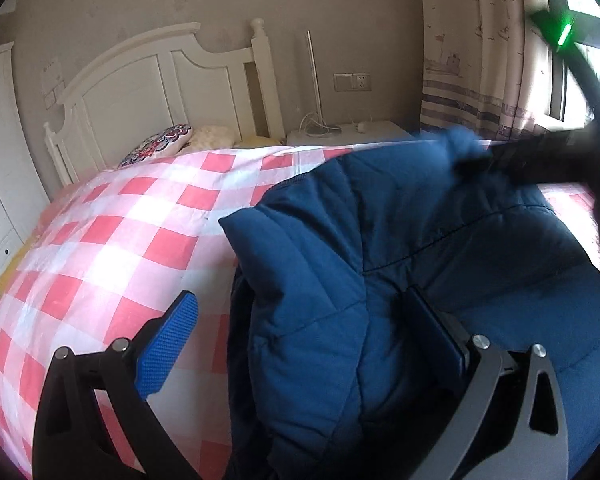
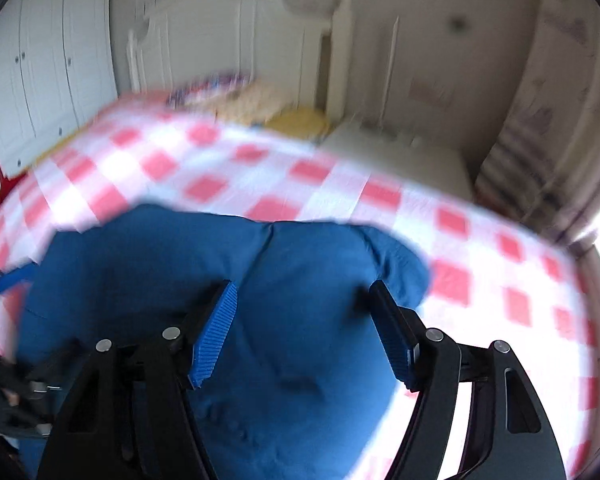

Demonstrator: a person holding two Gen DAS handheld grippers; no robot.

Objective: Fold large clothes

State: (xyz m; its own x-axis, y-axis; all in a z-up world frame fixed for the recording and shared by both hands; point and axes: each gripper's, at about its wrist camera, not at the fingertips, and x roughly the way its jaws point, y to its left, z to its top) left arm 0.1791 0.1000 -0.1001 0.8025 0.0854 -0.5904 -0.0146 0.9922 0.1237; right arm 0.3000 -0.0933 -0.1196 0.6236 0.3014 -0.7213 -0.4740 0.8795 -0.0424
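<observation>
Spread across the checked bed cover [image 1: 112, 240] for a flat folding surface: blue padded jacket [image 1: 380, 264], bunched directly ahead of both claws. Left claw [image 1: 308, 344] gaping wide, padded edge between its fingers, likely ready to pinch. Right claw [image 2: 304, 332] likewise unclenched, straddling a jacket fold, gripping nothing; view blurred.

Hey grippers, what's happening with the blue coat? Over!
Left gripper open, straddling coat edge. Right gripper open over it. Coat bunched on checked bed. Nothing blocking.

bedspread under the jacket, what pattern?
Pink-and-white check. The bedspread shows sharpest in the left wrist view; the jacket lying on it is plain dark blue.
</observation>
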